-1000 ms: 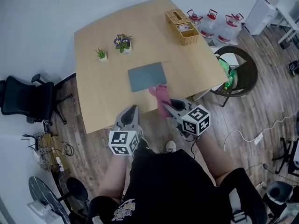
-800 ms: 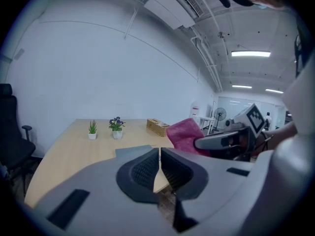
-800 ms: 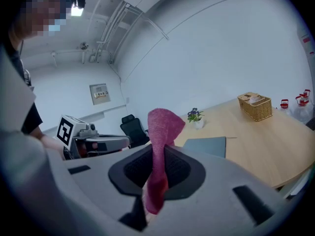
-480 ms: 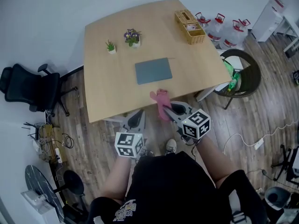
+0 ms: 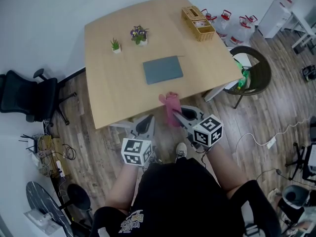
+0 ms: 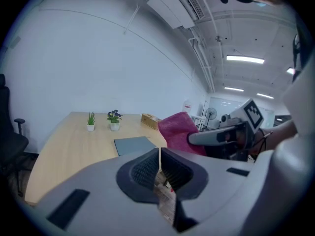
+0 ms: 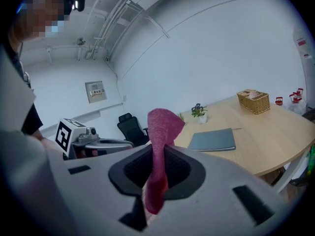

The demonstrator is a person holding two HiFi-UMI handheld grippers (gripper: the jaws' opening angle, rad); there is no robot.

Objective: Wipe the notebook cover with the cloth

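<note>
A grey notebook (image 5: pixel 163 69) lies flat in the middle of the wooden table (image 5: pixel 108 93); it also shows in the left gripper view as the notebook (image 6: pixel 134 144) and in the right gripper view as the notebook (image 7: pixel 214 140). My right gripper (image 5: pixel 176 113) is shut on a pink cloth (image 5: pixel 171 106), held off the table's near edge; the cloth (image 7: pixel 160 151) sticks up between its jaws. My left gripper (image 5: pixel 146 122) hangs shut and empty beside it, below the table's near edge. The cloth (image 6: pixel 183 132) and right gripper show to its right.
Two small potted plants (image 5: pixel 115 45) (image 5: pixel 139 34) stand at the table's far side and a wicker basket (image 5: pixel 198 23) at its far right corner. A black office chair (image 5: pixel 24 98) is left of the table. Water jugs (image 5: pixel 240 28) and a round chair (image 5: pixel 254 73) stand right.
The view has shifted, so the table sits a little farther from me than a second ago. The cloth has come off the table edge and now hangs in the right gripper.
</note>
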